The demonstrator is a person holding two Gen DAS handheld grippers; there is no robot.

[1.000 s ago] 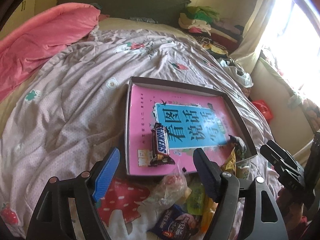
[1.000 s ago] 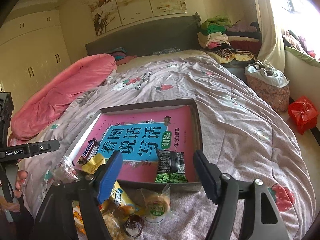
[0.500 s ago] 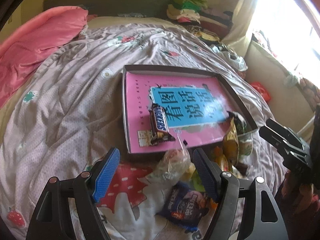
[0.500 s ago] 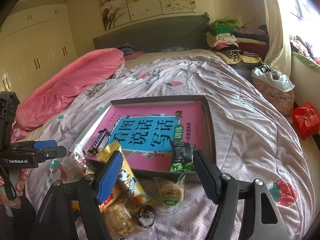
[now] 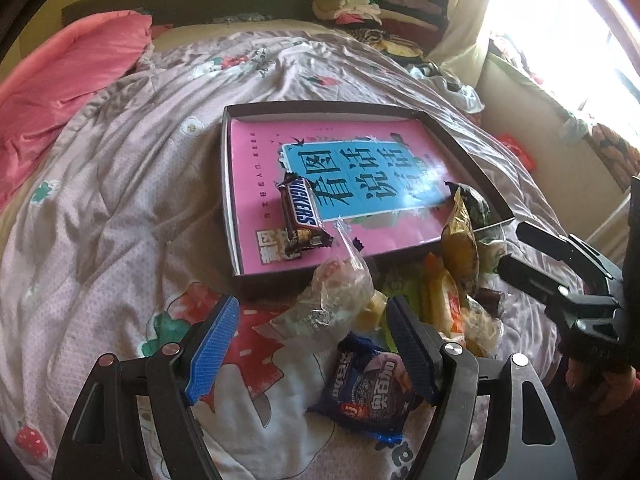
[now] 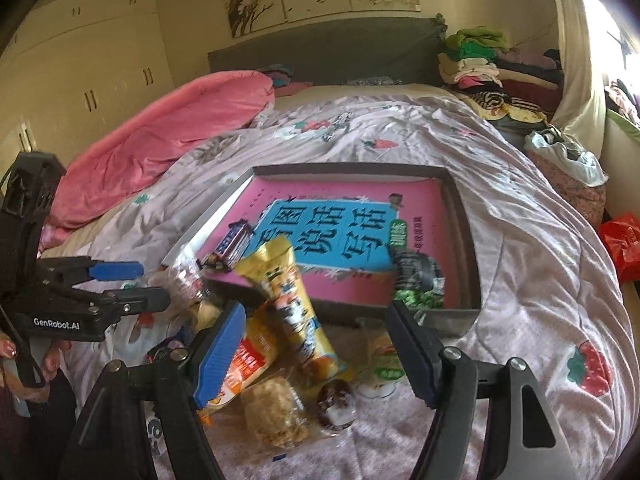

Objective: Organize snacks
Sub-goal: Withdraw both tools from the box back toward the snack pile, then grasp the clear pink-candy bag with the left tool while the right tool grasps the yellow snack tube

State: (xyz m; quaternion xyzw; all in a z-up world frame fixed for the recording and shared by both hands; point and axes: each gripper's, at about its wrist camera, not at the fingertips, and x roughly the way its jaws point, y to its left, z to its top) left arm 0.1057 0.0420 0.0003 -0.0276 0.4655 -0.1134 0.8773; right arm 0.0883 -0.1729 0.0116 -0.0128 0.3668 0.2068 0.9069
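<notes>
A dark shallow box [image 5: 468,156] [image 6: 466,240] with a pink book inside lies on the bed. In it lie a Snickers bar [image 5: 302,216] [image 6: 230,246] and a dark pea packet [image 6: 418,276] [image 5: 474,200]. Loose snacks are heaped at its near edge. My left gripper [image 5: 312,348] is open above a clear bag [image 5: 336,292] and a blue cookie packet [image 5: 370,392]. My right gripper [image 6: 316,348] is open over a yellow packet [image 6: 292,300], an orange packet [image 6: 248,364], a crumbly cake [image 6: 276,408] and a dark round sweet [image 6: 336,400]. Nothing is gripped.
A pink duvet [image 6: 160,140] lies at the bed's far left. Folded clothes [image 6: 492,68] are stacked by the headboard. A red bag [image 6: 622,240] sits on the floor at the right. A hand [image 6: 24,360] holds the left gripper's handle.
Both grippers have sunk toward the snack pile, which now fills more of each view. The jaws stay as wide as before. The right gripper has shifted left over the yellow packet.
</notes>
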